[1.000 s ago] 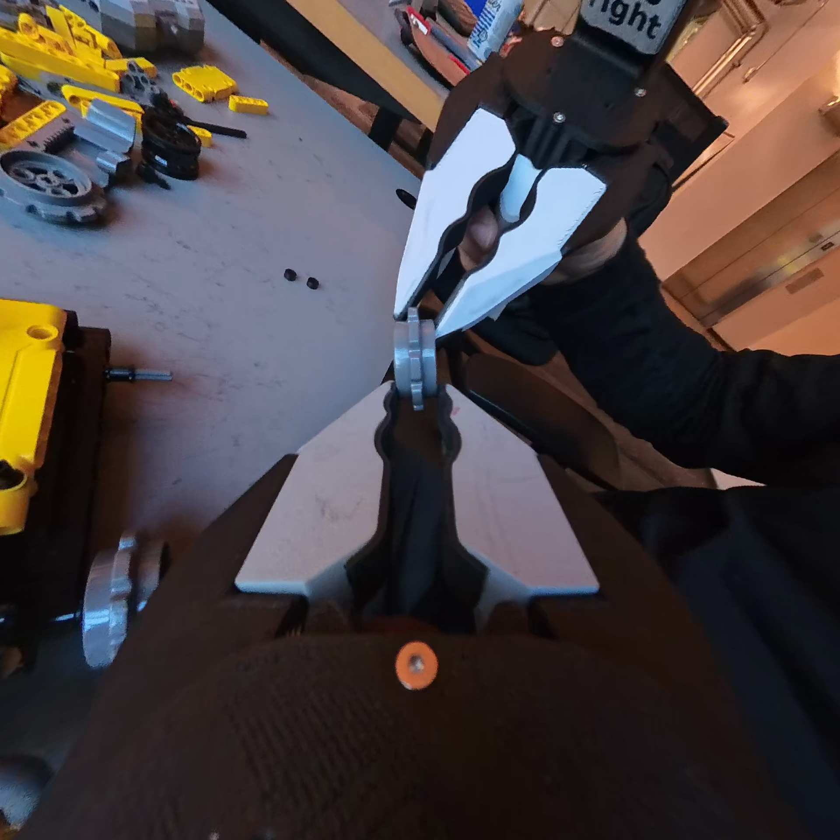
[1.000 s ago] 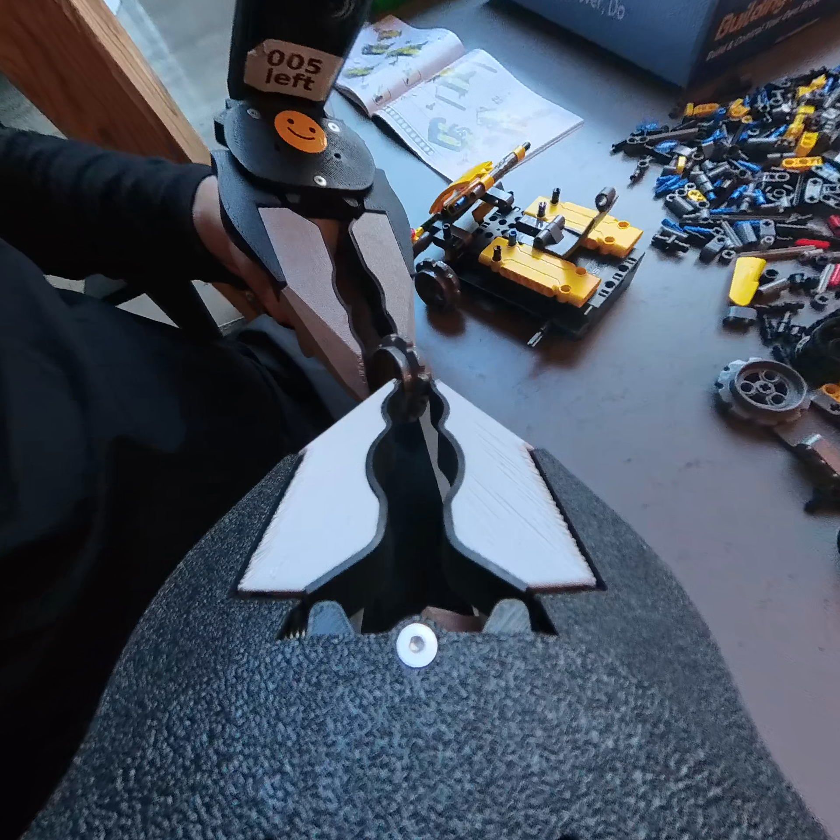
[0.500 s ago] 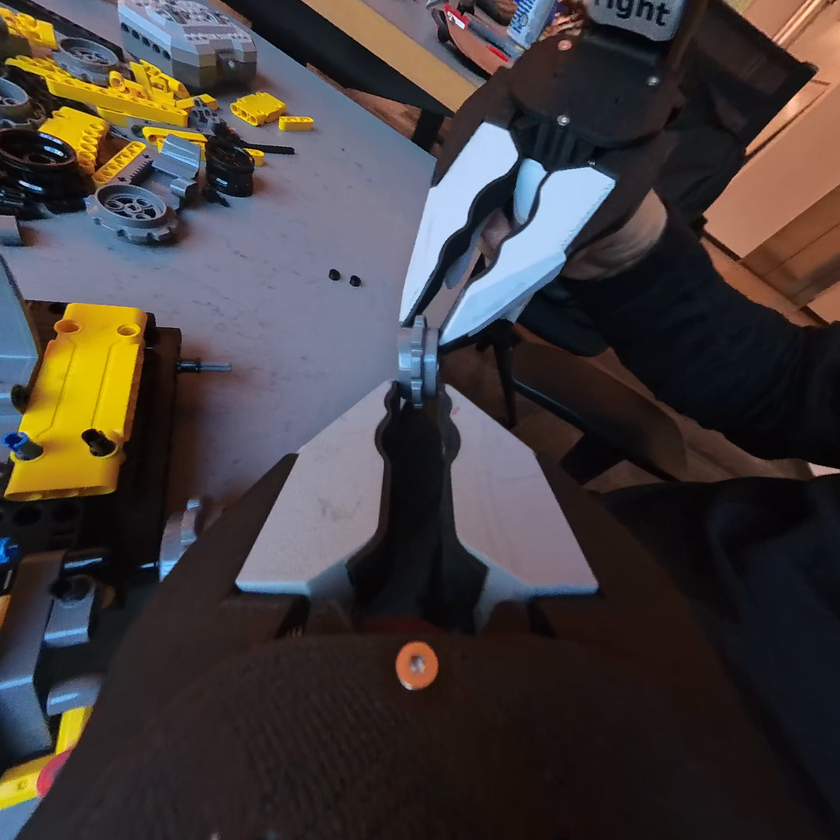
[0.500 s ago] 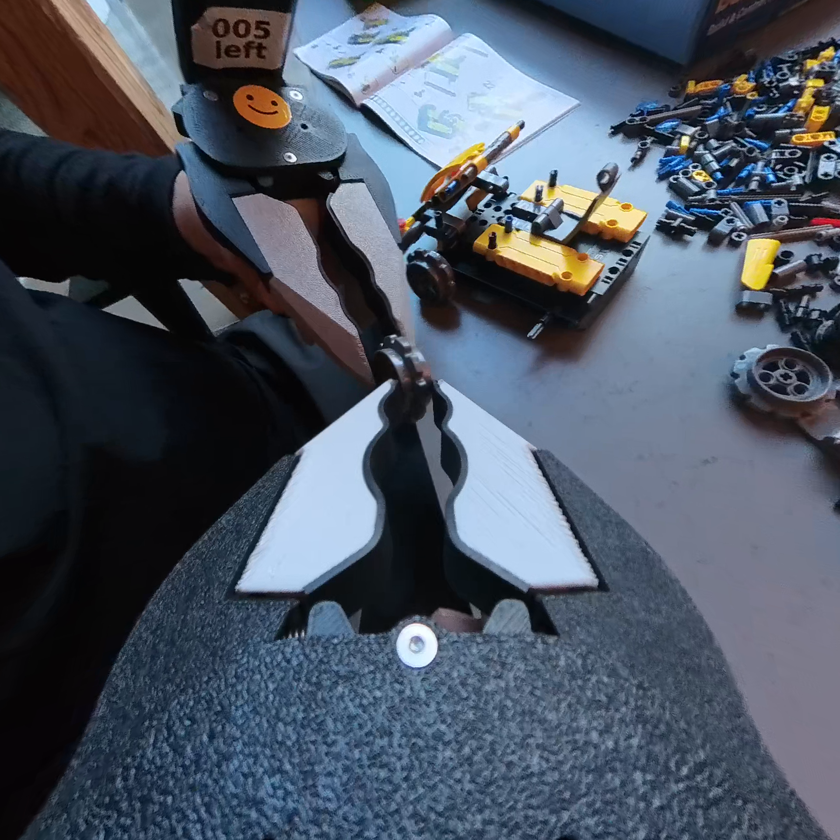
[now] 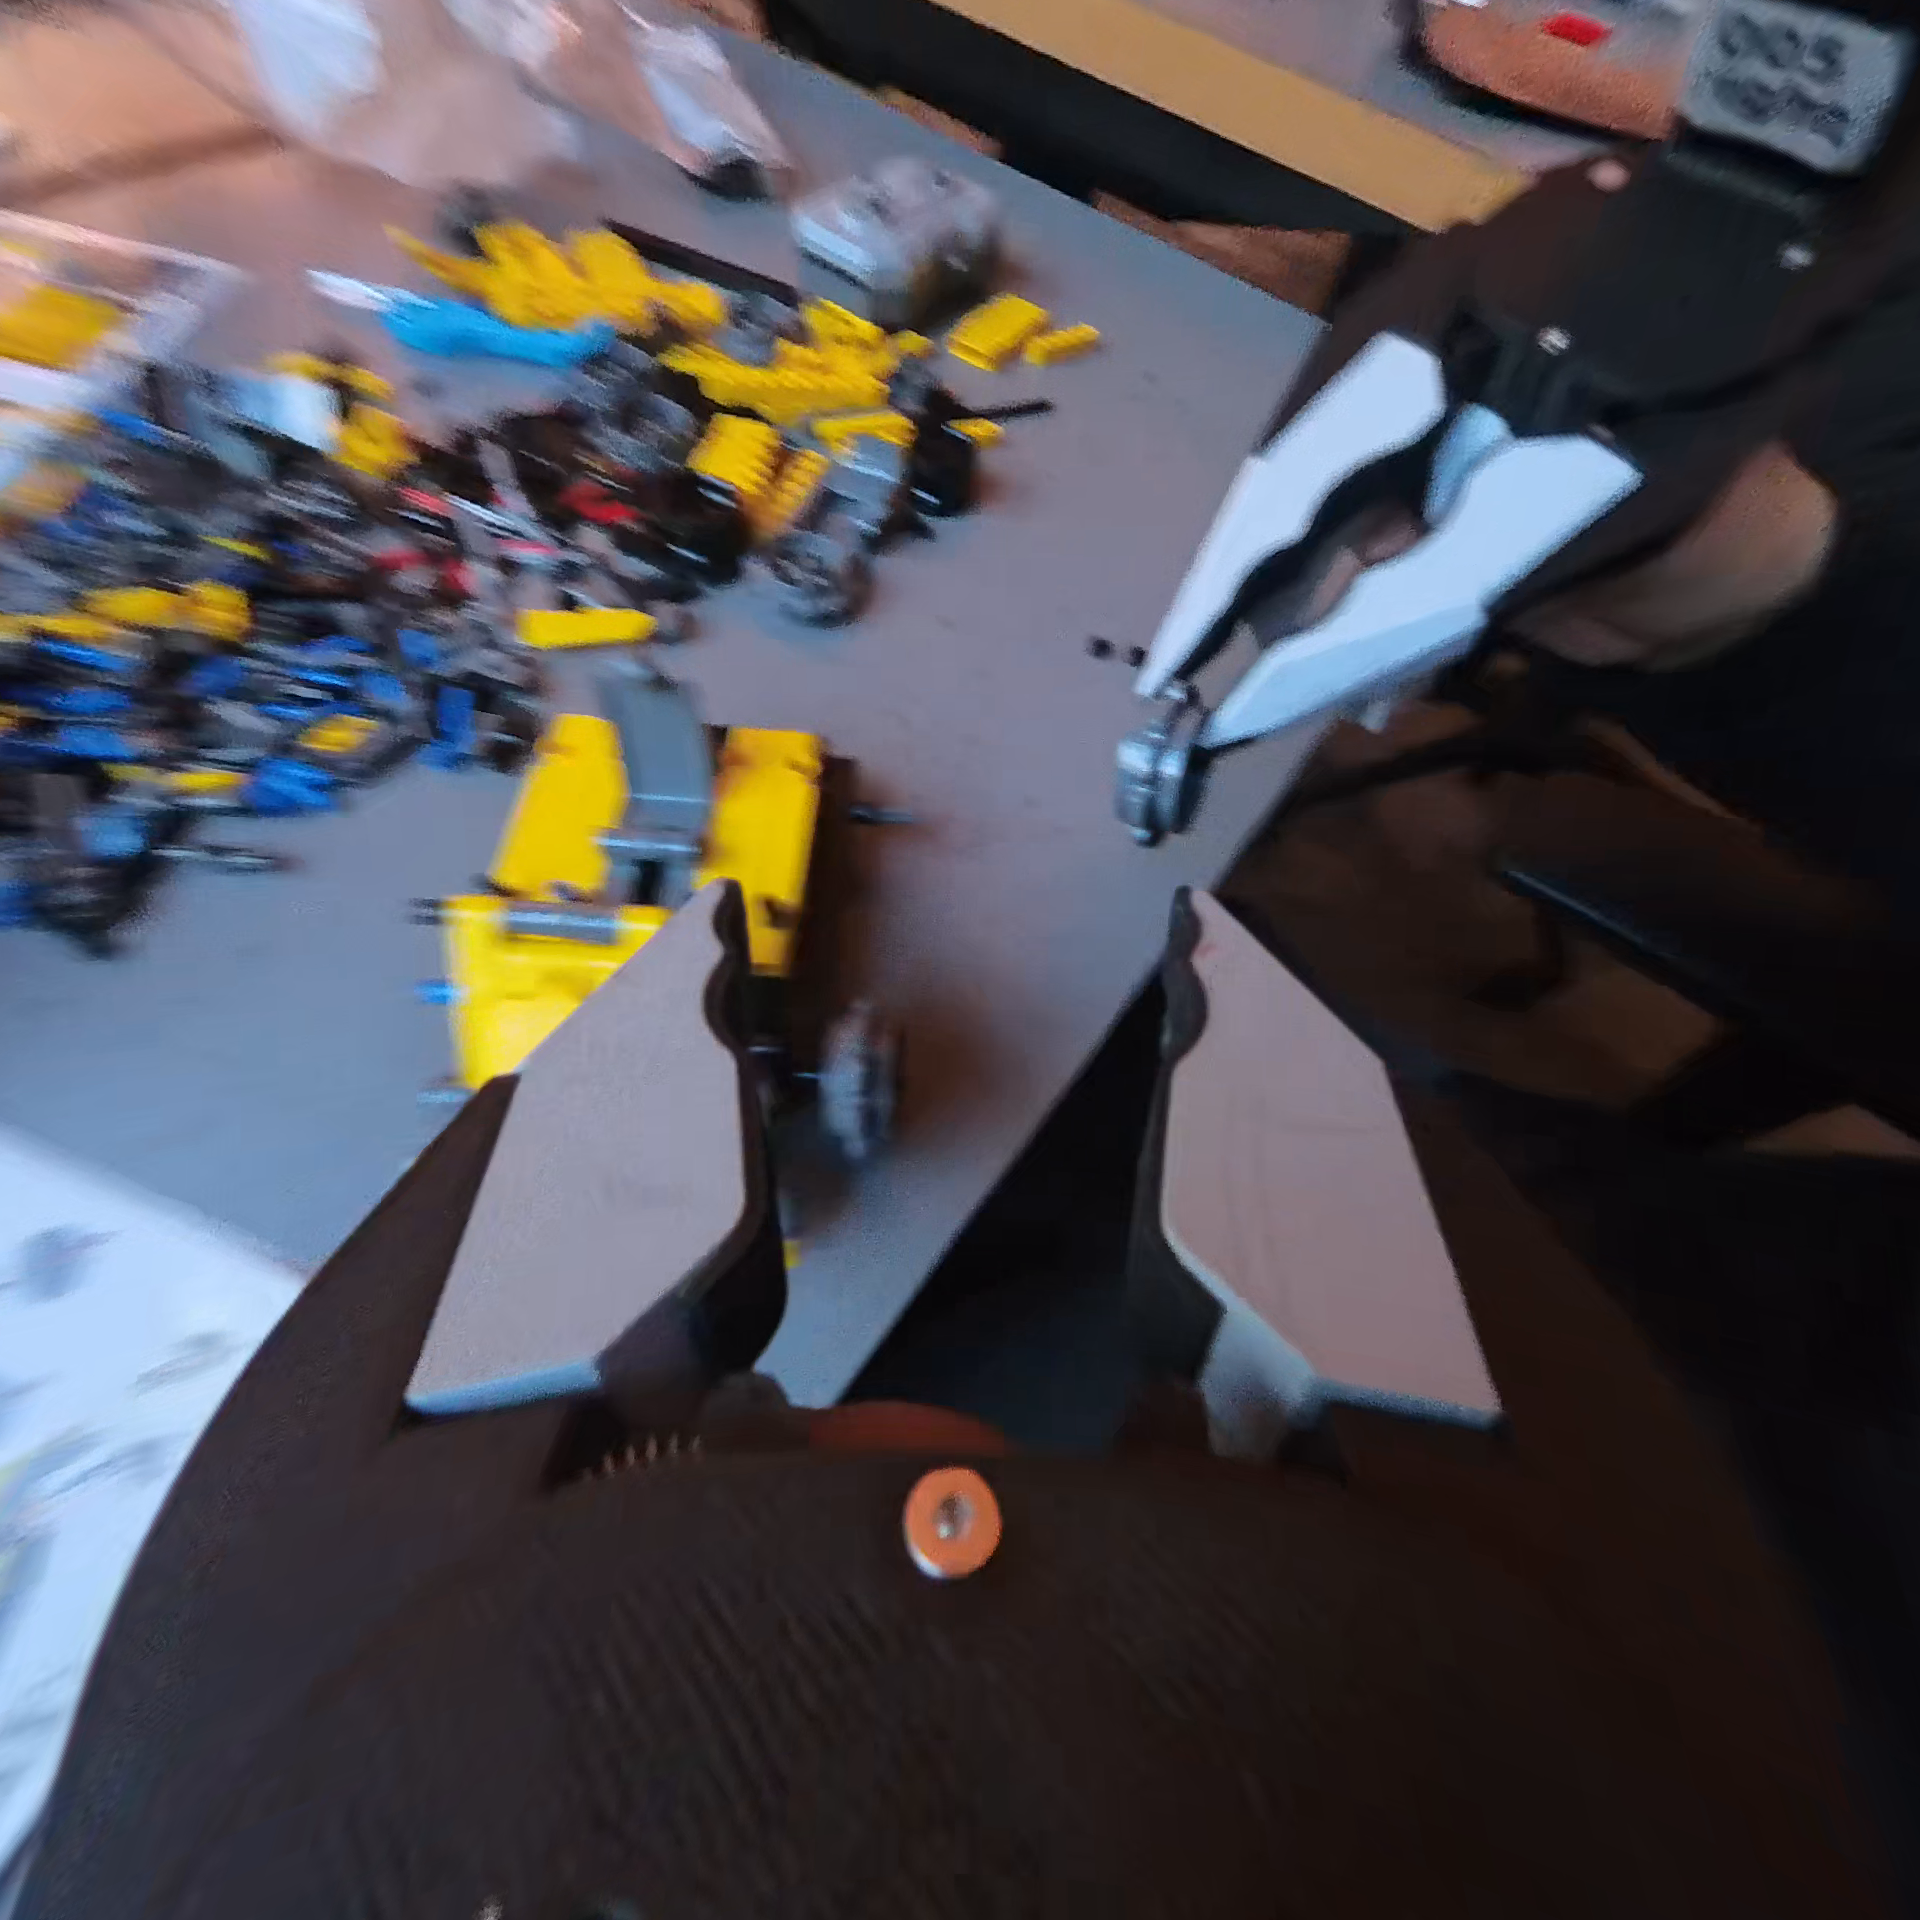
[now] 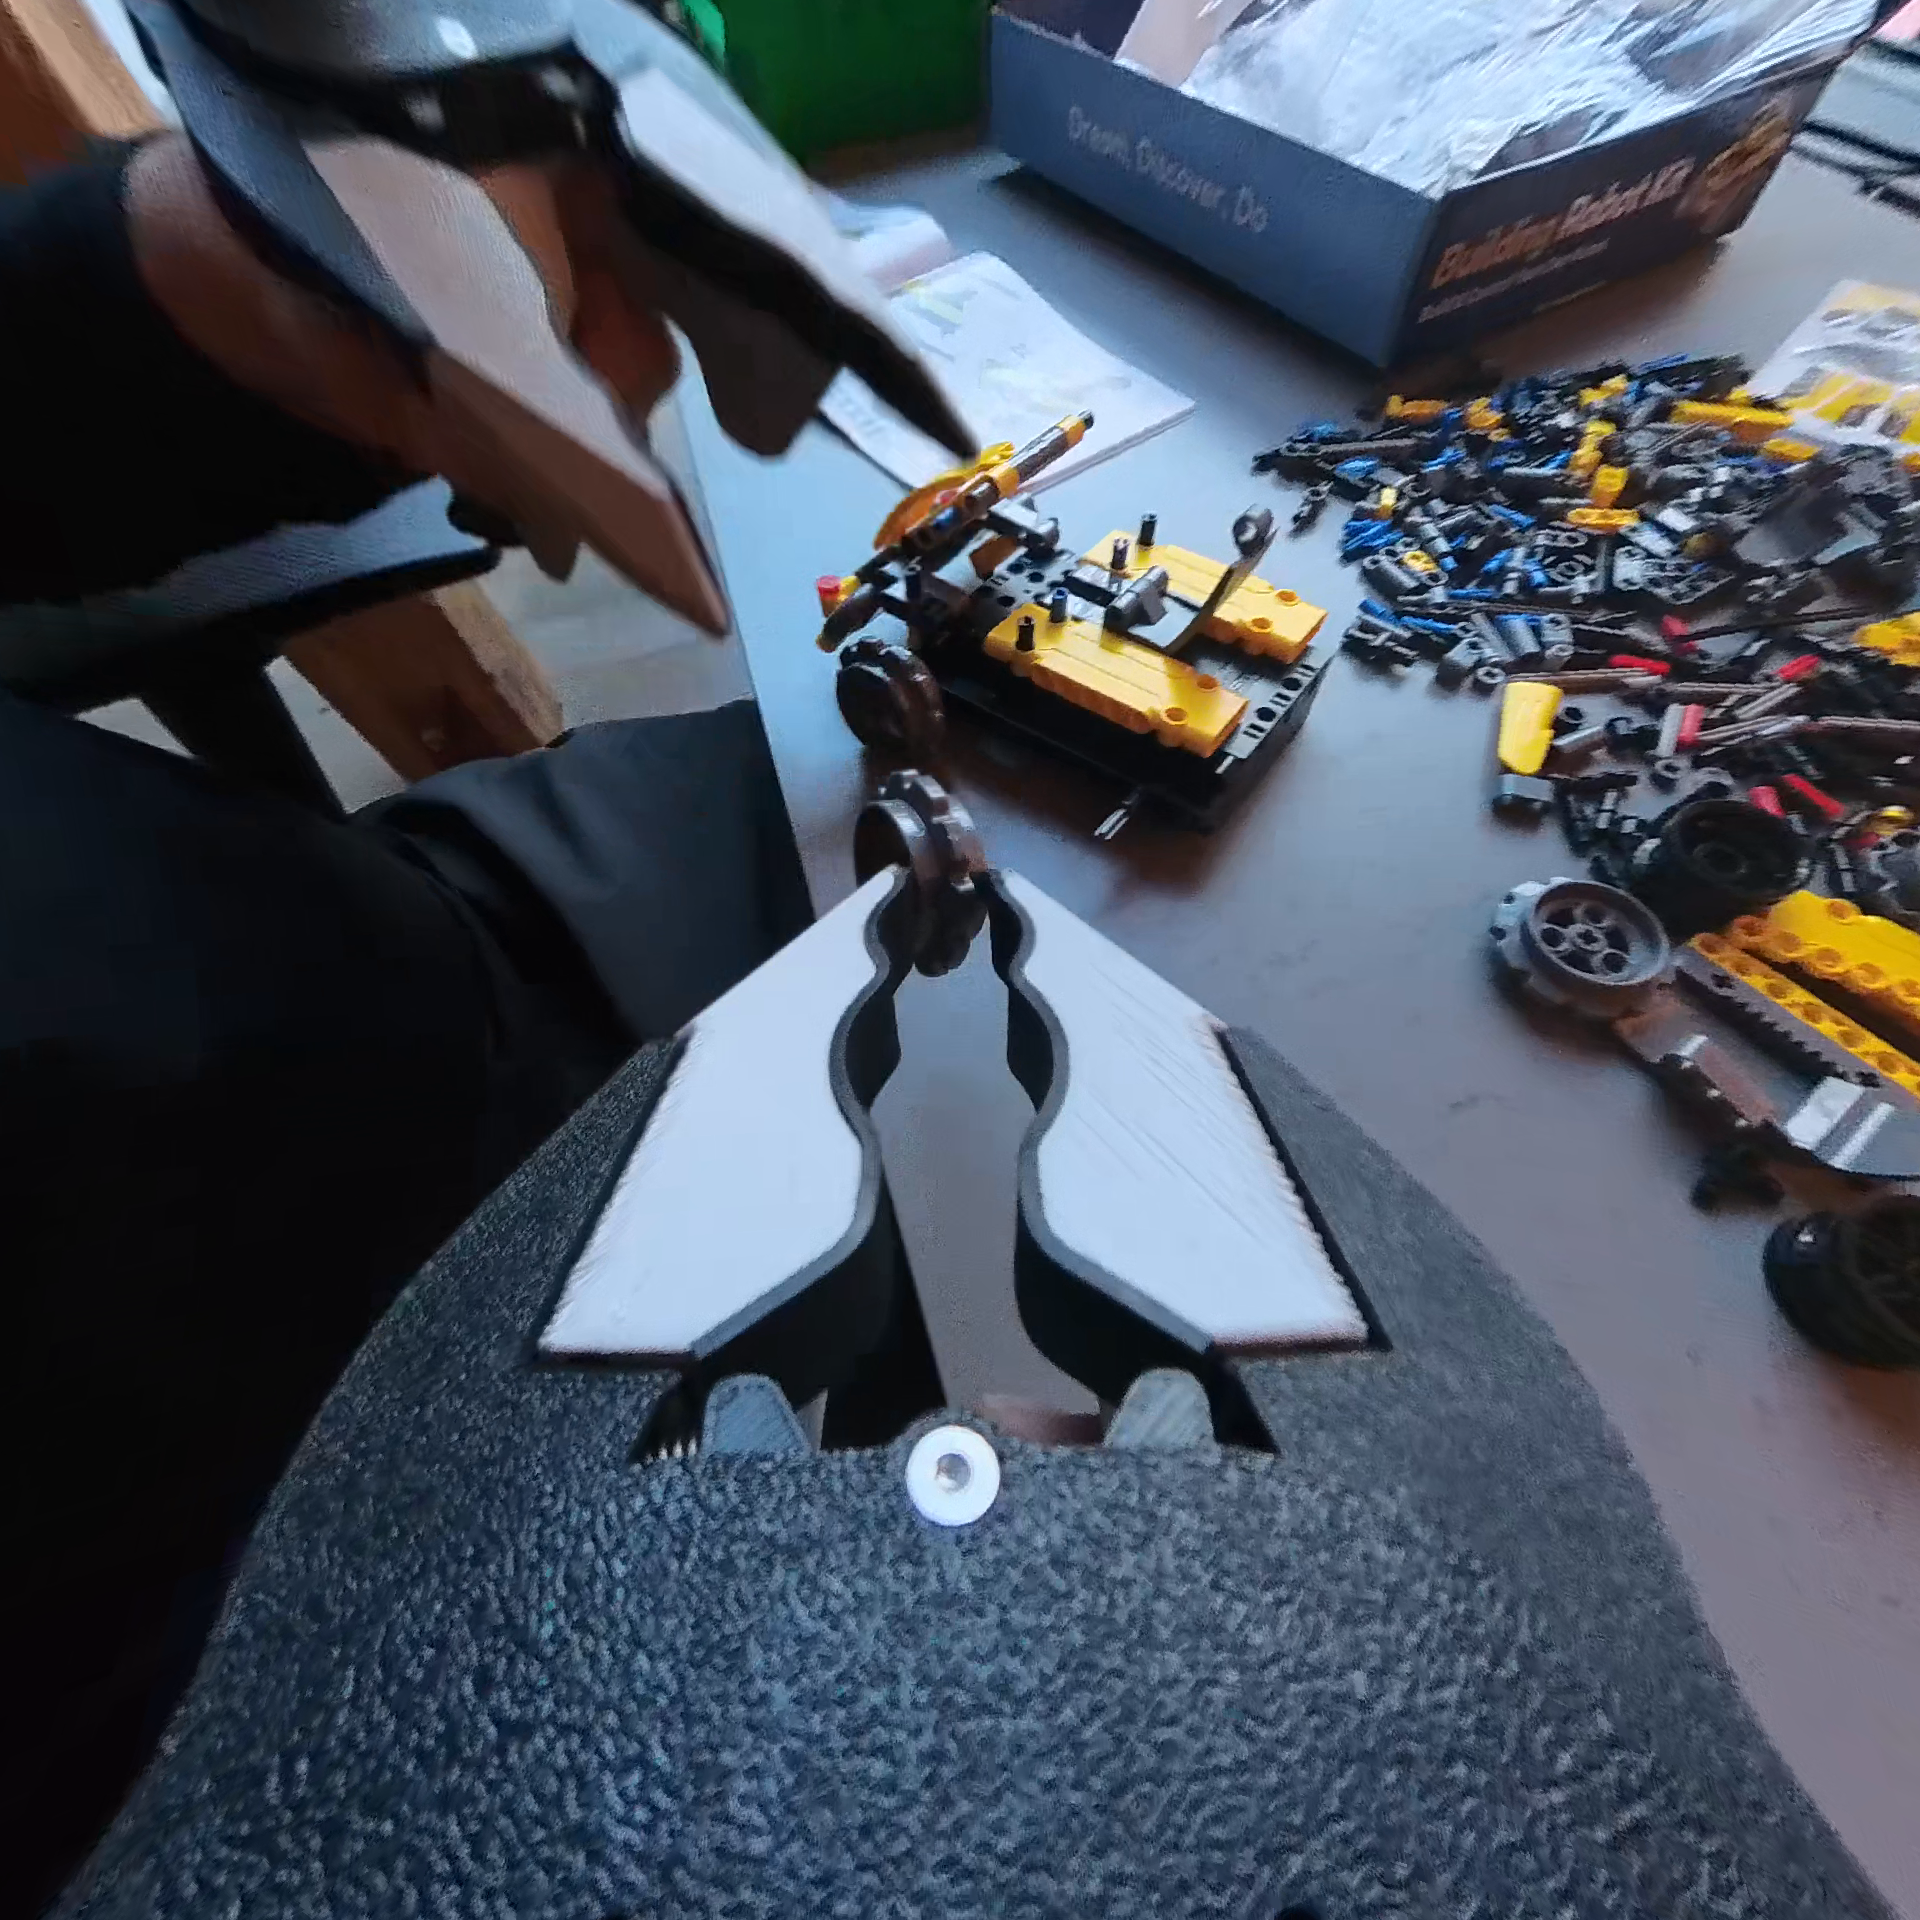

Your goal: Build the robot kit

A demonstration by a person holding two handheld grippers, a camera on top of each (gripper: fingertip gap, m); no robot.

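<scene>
Two grippers over the grey table (image 6: 1351, 883): right gripper (image 6: 940, 904) pinches a small toothed wheel (image 6: 925, 883) at its fingertips, just beside the yellow-and-black brick chassis (image 6: 1112, 665). Left gripper (image 5: 951, 914) is spread wide, empty, above that chassis. Loose brick parts (image 6: 1621, 520) lie well apart.

Tools: we count two, left tool (image 5: 951, 914) and right tool (image 6: 940, 883)
Held gear (image 6: 925, 883): one
Part-built model (image 6: 1091, 649): one
Box (image 6: 1382, 208): one
Booklet (image 6: 1029, 374): one
</scene>
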